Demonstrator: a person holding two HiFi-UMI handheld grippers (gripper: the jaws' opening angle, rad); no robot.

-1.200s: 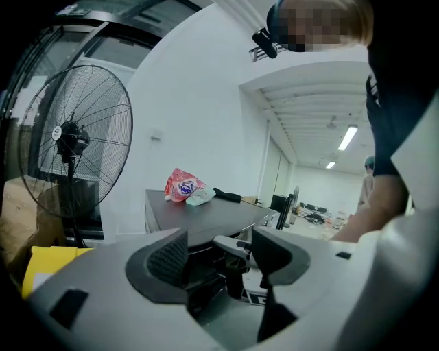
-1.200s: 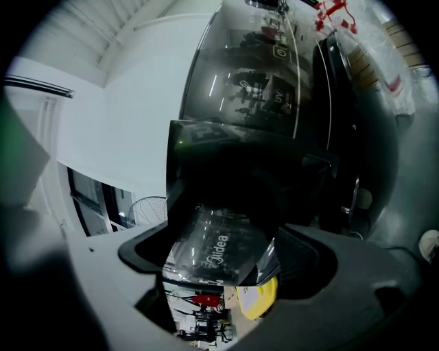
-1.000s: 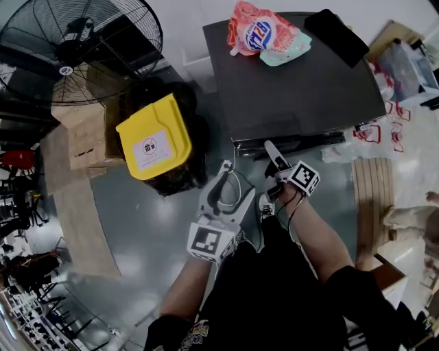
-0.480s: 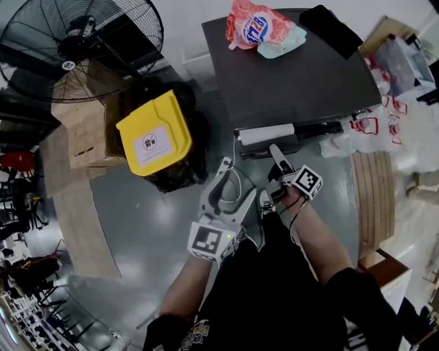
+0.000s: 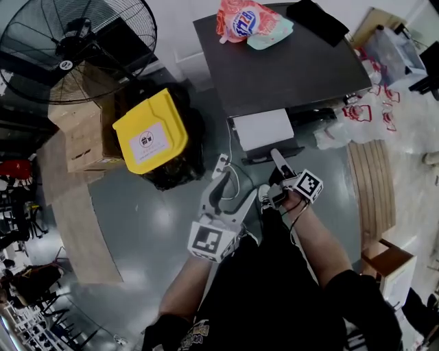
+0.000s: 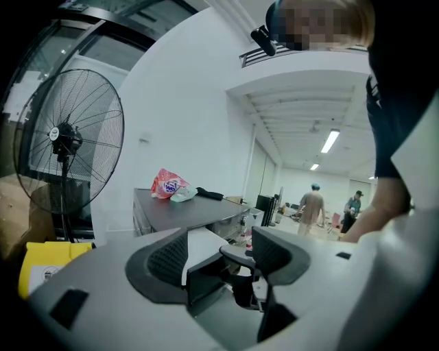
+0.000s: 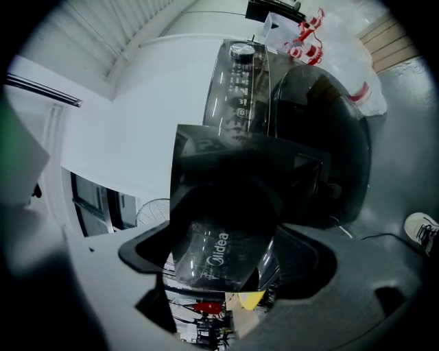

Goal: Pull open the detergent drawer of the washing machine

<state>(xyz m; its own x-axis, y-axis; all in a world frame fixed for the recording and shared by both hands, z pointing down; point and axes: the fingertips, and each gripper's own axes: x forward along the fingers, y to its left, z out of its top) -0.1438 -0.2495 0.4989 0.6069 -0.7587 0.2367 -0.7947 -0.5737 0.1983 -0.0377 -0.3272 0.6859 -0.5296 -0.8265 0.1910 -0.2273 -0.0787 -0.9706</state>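
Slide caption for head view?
Right hand-held gripper grips the open detergent drawer of the washing machine; left hand-held gripper open nearby.

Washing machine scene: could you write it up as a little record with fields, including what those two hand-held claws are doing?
Machine: dark-topped washing machine, seen from above
Drawer: detergent drawer pulled out, white inside showing
Right gripper: jaws closed on the drawer's dark front panel
Left gripper: jaws apart, nothing between them, short of the machine
On the machine: pink detergent bag, black item
Nearby: yellow bin and standing fan, to the left
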